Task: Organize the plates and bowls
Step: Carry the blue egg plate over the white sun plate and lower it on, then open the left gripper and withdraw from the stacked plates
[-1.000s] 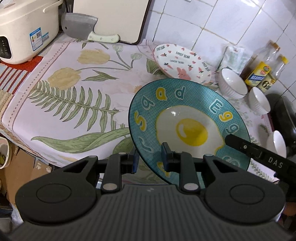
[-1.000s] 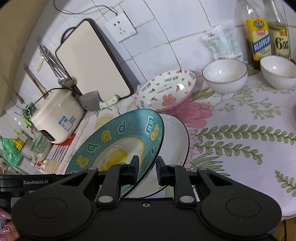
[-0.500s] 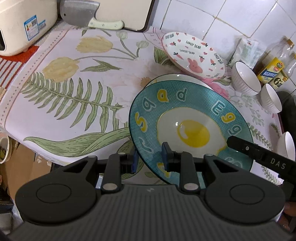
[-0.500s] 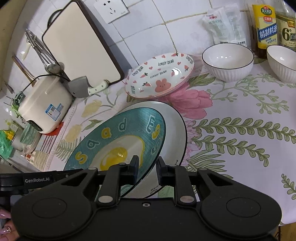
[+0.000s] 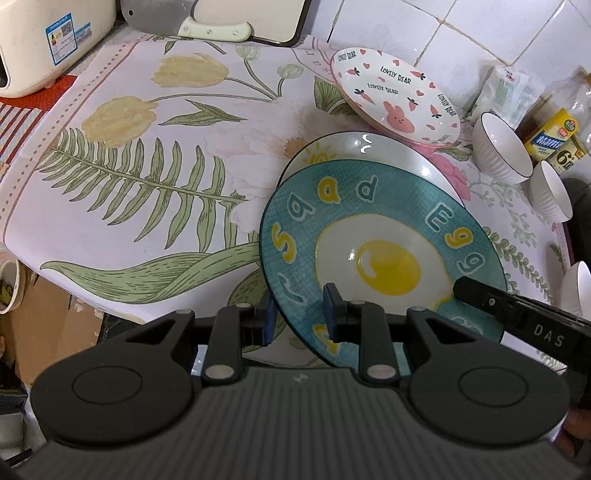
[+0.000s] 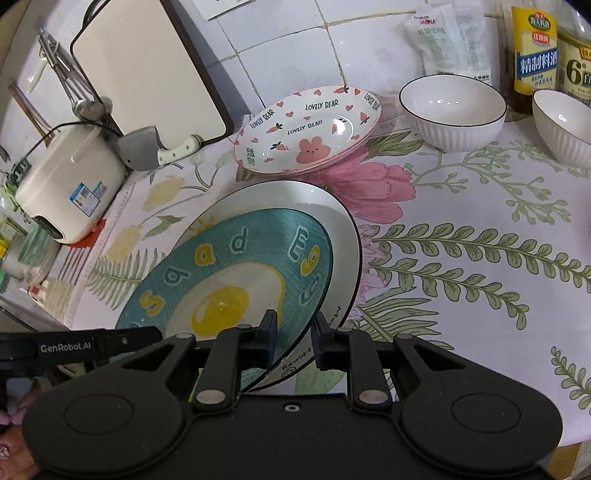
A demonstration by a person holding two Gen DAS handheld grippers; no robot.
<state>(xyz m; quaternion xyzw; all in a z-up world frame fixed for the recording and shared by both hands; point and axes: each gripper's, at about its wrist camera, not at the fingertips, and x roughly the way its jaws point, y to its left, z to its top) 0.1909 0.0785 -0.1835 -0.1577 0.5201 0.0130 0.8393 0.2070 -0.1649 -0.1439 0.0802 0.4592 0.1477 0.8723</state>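
Gripping the teal egg plate (image 5: 380, 254) by its near rim, the left gripper (image 5: 299, 319) has its blue pads closed on the edge at lower centre of its frame. The right gripper (image 6: 293, 334) does the same from the other side, its fingers pinched on that plate's rim at lower centre of the right wrist view, so both hold one plate between them.

Over the last second the plate has come down and forward. A white plate (image 6: 332, 221) that was barely visible behind it now shows as a broad crescent along its upper edge, and the teal plate sits tilted just over it. Whether the two already touch cannot be told. My reading is that the stacking step is nearly finished, with only a final lowering and release left.

Further out, the bunny plate (image 6: 308, 131) rests at upper centre of the right wrist view near the tiled wall, with two white bowls (image 6: 452, 110) to the upper right, all unstacked on the floral tablecloth (image 5: 147, 177). A cleaver (image 5: 184, 20) and a rice cooker (image 5: 44, 40) occupy the upper left.
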